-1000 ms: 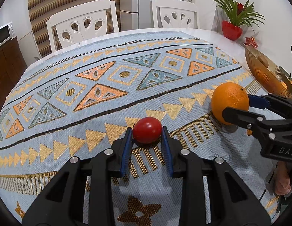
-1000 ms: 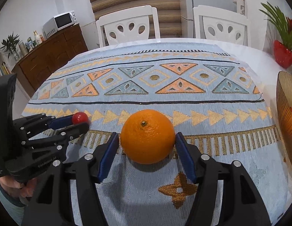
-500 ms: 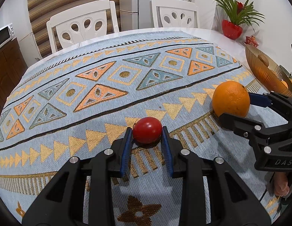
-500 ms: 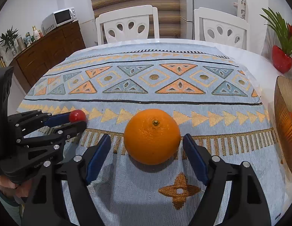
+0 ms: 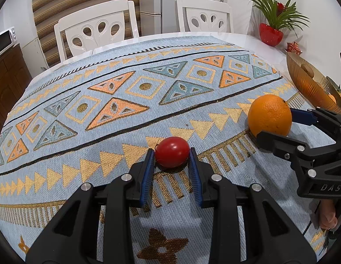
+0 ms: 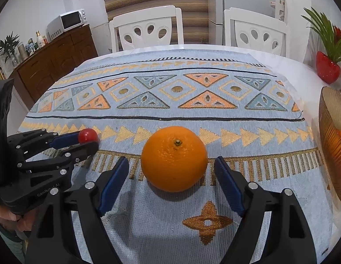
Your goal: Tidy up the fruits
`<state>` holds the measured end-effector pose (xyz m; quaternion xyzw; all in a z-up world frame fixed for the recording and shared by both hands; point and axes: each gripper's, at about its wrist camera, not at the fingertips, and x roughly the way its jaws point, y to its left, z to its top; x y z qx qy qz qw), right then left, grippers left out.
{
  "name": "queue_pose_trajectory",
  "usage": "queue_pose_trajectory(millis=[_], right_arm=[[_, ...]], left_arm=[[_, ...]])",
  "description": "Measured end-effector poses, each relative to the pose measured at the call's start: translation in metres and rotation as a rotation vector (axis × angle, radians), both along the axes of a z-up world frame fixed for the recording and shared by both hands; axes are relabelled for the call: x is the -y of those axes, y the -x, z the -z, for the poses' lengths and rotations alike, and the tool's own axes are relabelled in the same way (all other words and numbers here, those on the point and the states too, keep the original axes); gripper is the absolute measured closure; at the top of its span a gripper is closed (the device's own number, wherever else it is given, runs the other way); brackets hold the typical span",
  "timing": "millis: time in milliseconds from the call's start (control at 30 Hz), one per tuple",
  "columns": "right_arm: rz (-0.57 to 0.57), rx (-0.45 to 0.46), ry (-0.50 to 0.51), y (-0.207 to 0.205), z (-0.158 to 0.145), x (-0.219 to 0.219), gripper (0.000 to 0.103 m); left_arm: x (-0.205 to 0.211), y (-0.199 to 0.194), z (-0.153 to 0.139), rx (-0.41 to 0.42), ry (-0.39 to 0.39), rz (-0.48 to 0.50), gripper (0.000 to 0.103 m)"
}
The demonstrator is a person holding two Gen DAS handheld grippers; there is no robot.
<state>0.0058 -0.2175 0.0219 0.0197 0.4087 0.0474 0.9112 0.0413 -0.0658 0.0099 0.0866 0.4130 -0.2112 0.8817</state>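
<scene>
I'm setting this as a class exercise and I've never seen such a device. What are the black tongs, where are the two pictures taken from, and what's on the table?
No robot here: a person holds two two-finger grippers, each carrying a forward-looking fisheye camera. One picture looks along the left gripper, whose jaws appear to press a red tomato resting on the patterned tablecloth. The other looks along the right gripper, its jaws open with gaps beside an orange. A golden bowl stands at the right.
</scene>
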Motion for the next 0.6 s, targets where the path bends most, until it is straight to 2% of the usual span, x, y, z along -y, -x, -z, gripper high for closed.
queue_pose_trajectory(millis=[200,333,433,533,600], right_arm=[[0.033,-0.036,0.047,-0.001,0.005,-0.001,0.023],[0.063,-0.066,0.124,-0.003,0.01,-0.007,0.005],[0.073,-0.128,0.164,-0.008,0.019,-0.009,0.005],[0.07,-0.14,0.103,-0.008,0.022,0.0,0.005],[0.054,-0.105,0.085,-0.003,0.023,0.003,0.005]], left_arm=[[0.001,0.001,0.001,-0.003,0.001,-0.001,0.072],[0.001,0.0,0.001,-0.003,0.001,-0.001,0.072],[0.001,0.0,0.001,-0.003,0.001,-0.001,0.071],[0.001,0.0,0.001,-0.003,0.0,-0.001,0.071],[0.001,0.0,0.001,-0.003,-0.001,-0.001,0.071]])
